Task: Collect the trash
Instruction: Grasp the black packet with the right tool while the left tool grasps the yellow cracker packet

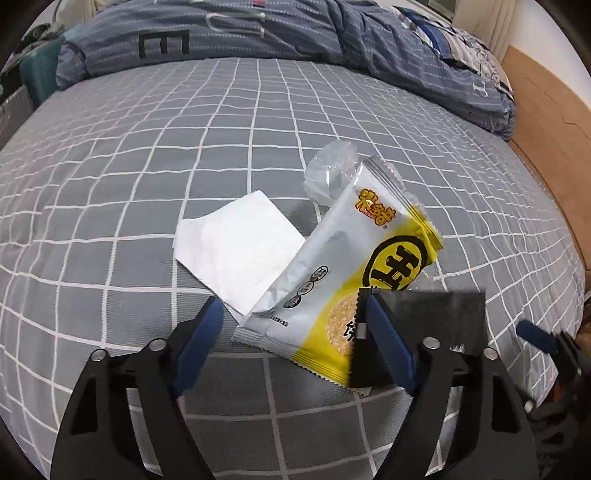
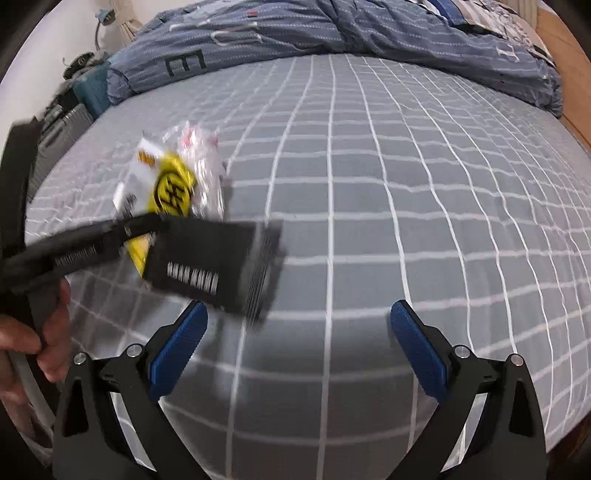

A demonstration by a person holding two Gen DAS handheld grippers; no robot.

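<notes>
A yellow and silver snack wrapper [image 1: 343,273] lies on the grey checked bed sheet [image 1: 147,155], over a white tissue [image 1: 236,247] and a crumpled clear plastic bag [image 1: 332,170]. A black wrapper [image 1: 421,325] sits by the right finger of my left gripper [image 1: 291,328], which is open around the snack wrapper's lower end. In the right wrist view the left gripper's fingers [image 2: 110,236] reach in from the left, with the black wrapper [image 2: 218,266], blurred, and the snack wrapper [image 2: 166,192] at their tip. My right gripper [image 2: 295,332] is open and empty above the sheet.
A rumpled blue duvet [image 1: 258,33] lies along the far side of the bed. A wooden floor [image 1: 546,122] shows to the right. A grey case [image 2: 62,125] and clutter stand at the bed's left edge. A hand [image 2: 44,332] holds the left tool.
</notes>
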